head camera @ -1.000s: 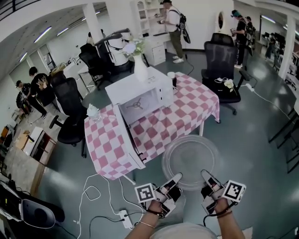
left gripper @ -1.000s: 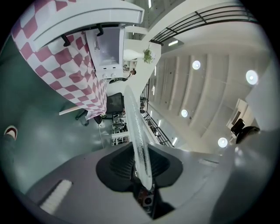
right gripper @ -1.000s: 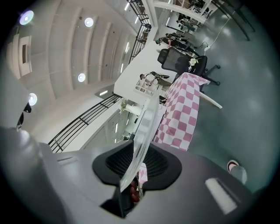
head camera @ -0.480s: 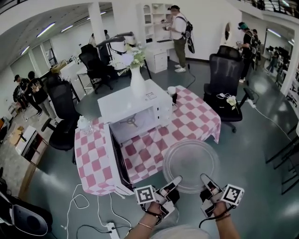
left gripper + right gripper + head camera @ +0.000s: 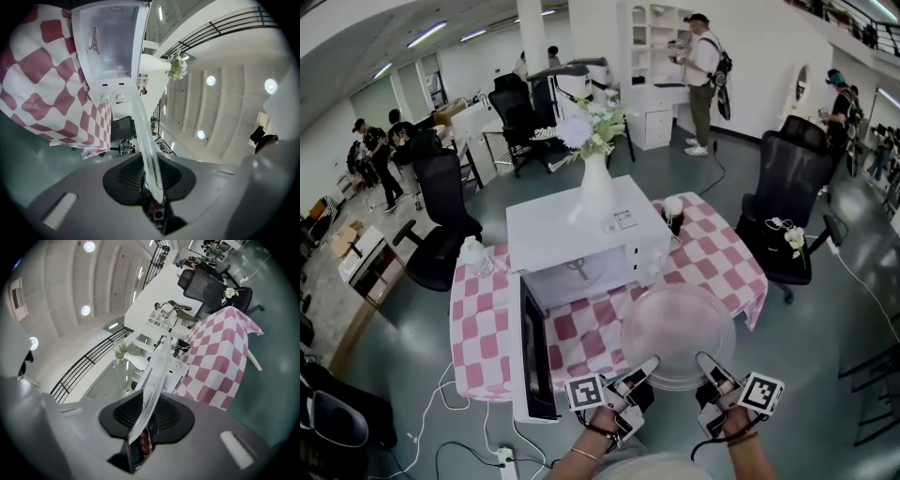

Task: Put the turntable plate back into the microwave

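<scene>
A round clear glass turntable plate (image 5: 678, 336) hangs level in front of me, over the near edge of the checked table. My left gripper (image 5: 643, 369) is shut on its near-left rim and my right gripper (image 5: 708, 366) is shut on its near-right rim. In each gripper view the plate (image 5: 145, 140) (image 5: 151, 389) shows edge-on, running into the jaws. The white microwave (image 5: 586, 242) stands on the table with its door (image 5: 532, 352) swung open toward me. Its cavity (image 5: 105, 42) holds only a three-armed roller hub (image 5: 94, 41).
A pink-and-white checked cloth (image 5: 712, 258) covers the table. A white vase with flowers (image 5: 595, 183) stands on the microwave, a dark cup (image 5: 673, 214) behind it, a small glass pot (image 5: 472, 251) at the left. Black office chairs (image 5: 787, 202) ring the table. Cables and a power strip (image 5: 502, 457) lie on the floor.
I have walked toward the table with the plate held in both grippers. The microwave and its open door are closer, and the plate now overlaps the table's near edge.
</scene>
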Demonstrator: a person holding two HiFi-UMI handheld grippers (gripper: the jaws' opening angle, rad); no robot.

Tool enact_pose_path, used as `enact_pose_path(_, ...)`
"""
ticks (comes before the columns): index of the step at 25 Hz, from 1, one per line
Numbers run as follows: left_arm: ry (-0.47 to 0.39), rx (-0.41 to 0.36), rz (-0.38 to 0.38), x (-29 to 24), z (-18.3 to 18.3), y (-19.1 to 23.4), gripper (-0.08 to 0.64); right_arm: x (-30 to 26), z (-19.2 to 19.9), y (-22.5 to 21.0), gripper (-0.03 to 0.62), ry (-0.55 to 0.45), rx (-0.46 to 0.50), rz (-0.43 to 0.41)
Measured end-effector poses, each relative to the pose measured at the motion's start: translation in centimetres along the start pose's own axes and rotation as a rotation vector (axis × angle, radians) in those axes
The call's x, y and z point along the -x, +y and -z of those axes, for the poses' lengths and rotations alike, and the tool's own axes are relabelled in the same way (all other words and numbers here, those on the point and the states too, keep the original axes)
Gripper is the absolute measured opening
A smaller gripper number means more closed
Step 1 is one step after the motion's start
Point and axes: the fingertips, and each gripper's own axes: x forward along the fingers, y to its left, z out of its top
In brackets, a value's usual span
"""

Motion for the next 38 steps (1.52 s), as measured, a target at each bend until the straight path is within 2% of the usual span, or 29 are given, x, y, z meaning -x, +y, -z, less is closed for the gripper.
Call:
enact_pose_path(6,-0.085,-0.028,-0.046,-0.3,-3.9,0.3,0.051,-4.9,-1.5,0.8,0.078,0.07,0.0,-0.085)
enact_pose_path(10,-0.141,-0.042,-0.081,0.5,-5.5,0.6,0.049,-7.0,-1.1,0.3,0.078,0.138,-0.011,-0.065)
enact_pose_path(12,-0.179,-0.044,-0.095,0.9,-6.3,0.9,0.049,-8.4,-1.2,0.6,0.078,0.173,-0.006,-0.09)
enact_pose_path(19,-0.371,-0.061,-0.101,1.6,-9.2,0.3,0.049,-13.9,-1.9,4.7,0.078,0.339,0.053,-0.346)
enact_pose_path(23,-0.474,-0.101,-0.149,2.9,-9.8,0.2,0.048,-15.6,-1.5,5.4,0.078,0.454,0.078,-0.399)
enact_pose_path(26,-0.542,-0.099,-0.167,3.7,-10.2,0.4,0.048,-16.8,-0.9,6.1,0.078,0.51,0.084,-0.44)
enact_pose_path(30,-0.599,-0.095,-0.203,5.3,-10.1,1.1,0.049,-17.5,0.5,5.0,0.078,0.568,0.074,-0.376)
enact_pose_path(34,-0.632,-0.083,-0.188,5.7,-10.0,1.2,0.049,-18.1,1.1,6.3,0.078,0.608,0.103,-0.458)
enact_pose_path(38,-0.654,-0.076,-0.195,6.2,-10.4,1.8,0.049,-18.9,1.5,5.8,0.078,0.628,0.09,-0.432)
